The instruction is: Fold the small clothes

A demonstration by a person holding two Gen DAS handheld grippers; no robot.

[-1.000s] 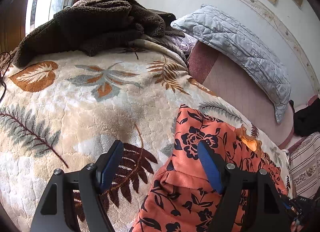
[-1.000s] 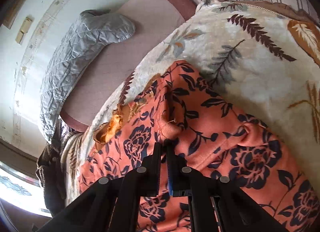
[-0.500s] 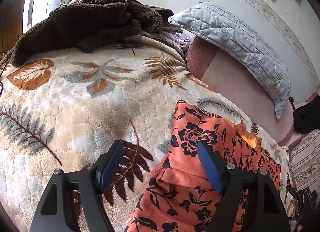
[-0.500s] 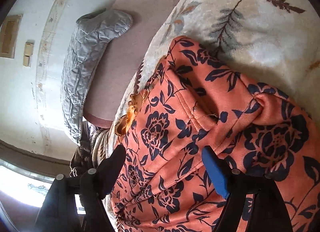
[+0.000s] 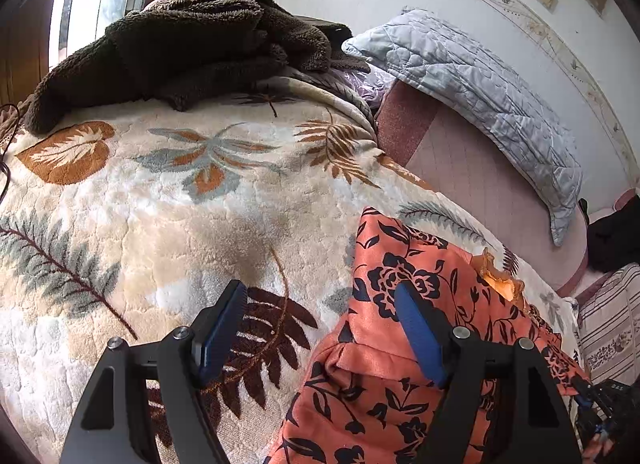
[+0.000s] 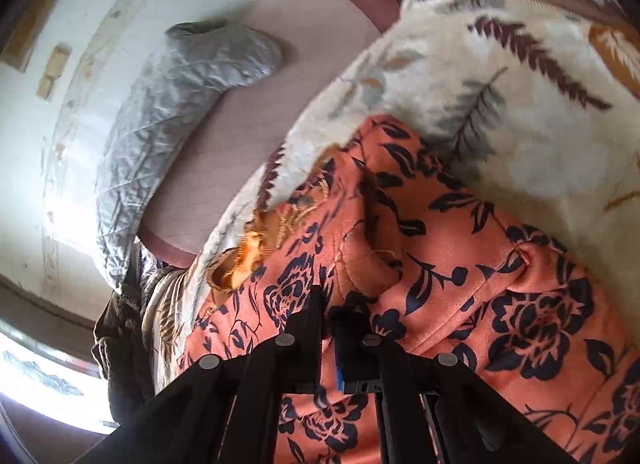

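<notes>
Closest in, the right gripper (image 6: pixel 328 304) has its jaws pressed together on a raised ridge of the orange floral garment (image 6: pixel 460 284), right by a stitched seam. Looks like a pinch on one bunched fold, though how many layers sit between the pads I can't tell. Over on the other side, the left gripper (image 5: pixel 320 328) stands wide, holding nothing: its right finger (image 5: pixel 416 328) hovers over the garment's near corner, its left finger (image 5: pixel 222 328) over bare blanket.

The garment (image 5: pixel 420 304) lies on the cream leaf-print blanket (image 5: pixel 180 203), partly folded by the look of it, with a lumpy doubled edge near the left gripper and a patch of orange satin lining (image 5: pixel 498 278) peeking out at the far edge.

Here's the risk: that pinch is small and near the seam. Lift it fast and the plush fabric could slip out, or only the top layer comes up and the fold underneath drags open. With the left gripper empty, nothing anchors the other side, so the whole piece could slide across the fluffy blanket instead of creasing.

Further back, a pink mattress (image 5: pixel 480 183) shows past the blanket's edge, a grey quilted pillow (image 5: pixel 480 95) rests against the wall, and a dark brown fleece throw (image 5: pixel 180 43) is heaped by the window.
</notes>
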